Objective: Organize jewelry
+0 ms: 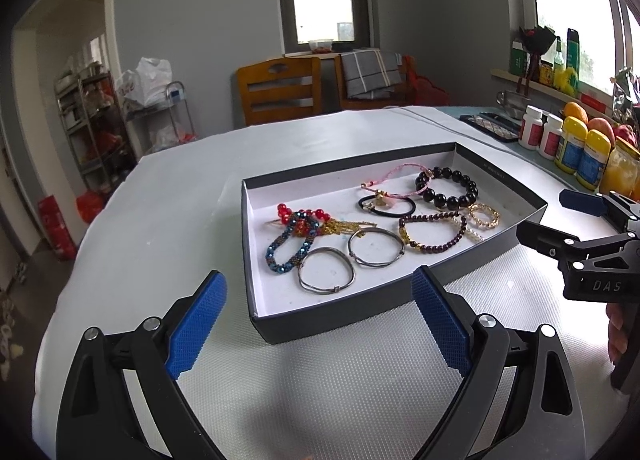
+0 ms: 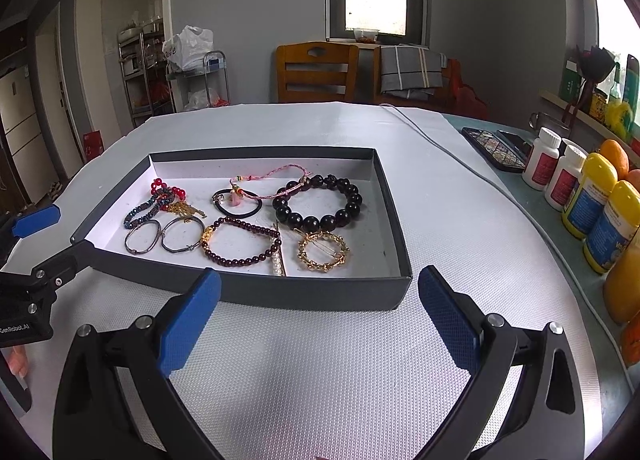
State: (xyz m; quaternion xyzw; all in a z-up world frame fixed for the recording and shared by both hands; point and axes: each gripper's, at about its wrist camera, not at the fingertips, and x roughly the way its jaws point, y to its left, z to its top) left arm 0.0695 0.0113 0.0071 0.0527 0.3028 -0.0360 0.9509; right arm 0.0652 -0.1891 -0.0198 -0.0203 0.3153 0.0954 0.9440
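Note:
A dark grey shallow box (image 1: 360, 312) (image 2: 320, 294) with a white floor sits on the white table mat. In it lie a black bead bracelet (image 1: 448, 186) (image 2: 318, 202), a dark red bead bracelet (image 1: 434, 232) (image 2: 240, 242), two silver bangles (image 1: 326, 270) (image 2: 160, 236), a blue bead bracelet (image 1: 288, 246), red beads (image 1: 304, 214), a gold ring clip (image 1: 484, 216) (image 2: 323, 250), a black hair tie (image 2: 237, 202) and a pink cord (image 1: 394, 180). My left gripper (image 1: 320, 324) is open and empty just before the box. My right gripper (image 2: 320, 320) is open and empty before the box's near wall.
Pill bottles and yellow bottles (image 2: 592, 196) and oranges (image 1: 576, 112) line the right table edge. A phone and patterned case (image 2: 496, 148) and a grey cable (image 2: 460, 156) lie right of the box. Wooden chairs (image 1: 280, 94) stand behind the table.

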